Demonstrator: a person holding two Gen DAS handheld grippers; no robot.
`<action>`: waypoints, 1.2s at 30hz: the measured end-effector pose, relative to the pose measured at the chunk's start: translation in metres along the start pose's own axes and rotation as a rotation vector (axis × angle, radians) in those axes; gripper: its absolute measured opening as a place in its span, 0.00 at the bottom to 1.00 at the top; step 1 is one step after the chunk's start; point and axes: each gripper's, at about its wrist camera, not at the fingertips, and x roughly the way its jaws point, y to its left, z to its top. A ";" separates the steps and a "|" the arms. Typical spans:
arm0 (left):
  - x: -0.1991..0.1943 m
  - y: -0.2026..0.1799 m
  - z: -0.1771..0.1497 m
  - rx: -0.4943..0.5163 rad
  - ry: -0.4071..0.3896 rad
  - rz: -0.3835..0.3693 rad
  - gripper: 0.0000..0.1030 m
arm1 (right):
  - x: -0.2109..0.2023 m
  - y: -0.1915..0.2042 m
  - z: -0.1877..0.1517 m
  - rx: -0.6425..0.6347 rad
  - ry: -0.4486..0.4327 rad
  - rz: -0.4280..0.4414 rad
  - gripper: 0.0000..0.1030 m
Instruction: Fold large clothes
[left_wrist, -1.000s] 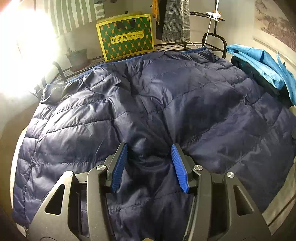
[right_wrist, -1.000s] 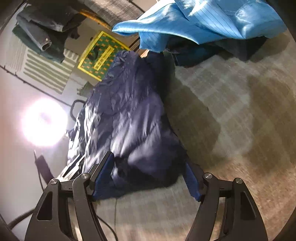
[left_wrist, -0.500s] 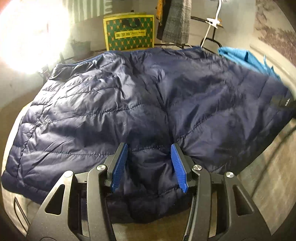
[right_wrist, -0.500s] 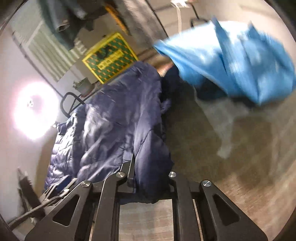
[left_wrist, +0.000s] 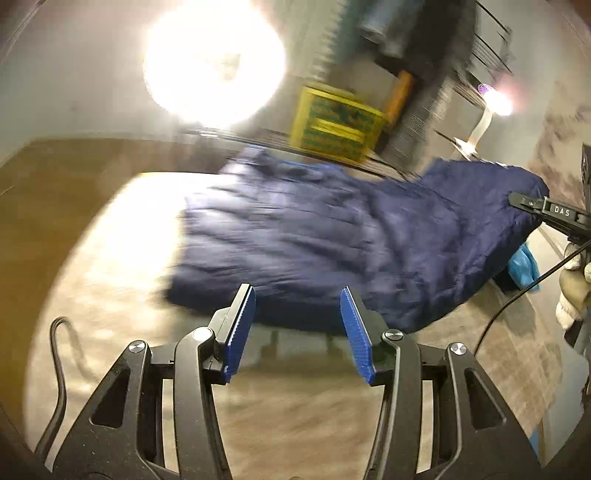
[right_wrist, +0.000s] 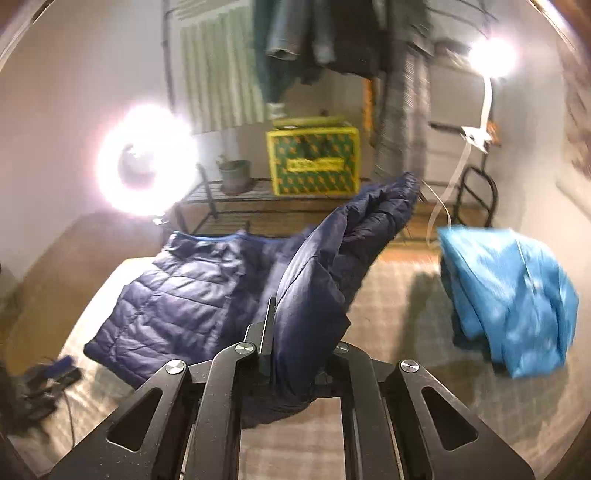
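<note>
Jacket (right_wrist: 177, 291): dark blue and quilted, spread across the pale checked bed cover (right_wrist: 399, 295), collar toward the wire shelf; laid flat so a side can be brought over the middle.
Lifted edge (right_wrist: 314, 295): raised off the bed and draped upward from the jaws, probably the first fold in hand (body below not yet doubled over).
Right gripper (right_wrist: 295, 354): closed tight on that edge, jaws just drawn together around the cloth; pinched thin so the slippery padding cannot slide out.
Left gripper (left_wrist: 297, 321): about half open, nothing between its blue pads (left_wrist: 242, 325), held clear of the near hem; likely free to pin or smooth the body.
Blue garment (right_wrist: 509, 295): bunched on the bed to the right, apart from the jacket, out of the fold's way.
Yellow-green box (right_wrist: 314, 158): on the wire shelf behind, not involved.
</note>
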 end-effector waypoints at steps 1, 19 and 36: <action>-0.012 0.015 -0.002 -0.019 -0.010 0.023 0.48 | 0.001 0.014 0.004 -0.034 -0.006 0.004 0.08; -0.129 0.162 -0.054 -0.269 -0.081 0.219 0.48 | 0.109 0.291 -0.030 -0.568 0.088 0.195 0.08; -0.109 0.147 -0.027 -0.230 -0.078 0.178 0.48 | 0.140 0.294 -0.057 -0.549 0.288 0.538 0.30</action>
